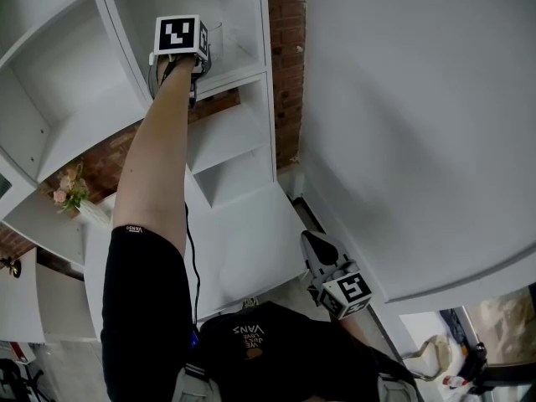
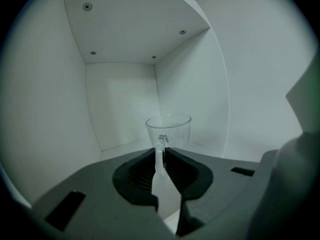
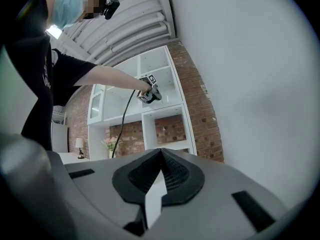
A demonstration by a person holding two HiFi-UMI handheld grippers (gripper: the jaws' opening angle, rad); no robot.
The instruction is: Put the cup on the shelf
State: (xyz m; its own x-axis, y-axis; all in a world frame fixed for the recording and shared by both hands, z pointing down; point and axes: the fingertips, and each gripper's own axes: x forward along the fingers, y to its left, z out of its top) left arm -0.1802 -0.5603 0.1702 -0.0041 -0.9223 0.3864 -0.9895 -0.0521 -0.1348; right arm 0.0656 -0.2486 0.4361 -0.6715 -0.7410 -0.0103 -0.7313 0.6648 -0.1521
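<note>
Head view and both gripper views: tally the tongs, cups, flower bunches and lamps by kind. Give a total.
Left tongs and right tongs: 2
Glass cup: 1
Flower bunch: 1
Table lamp: 1
Total: 5

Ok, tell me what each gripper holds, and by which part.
The left gripper grips the clear cup by its handle, inside the shelf compartment. The right gripper holds nothing; its jaws are together.
</note>
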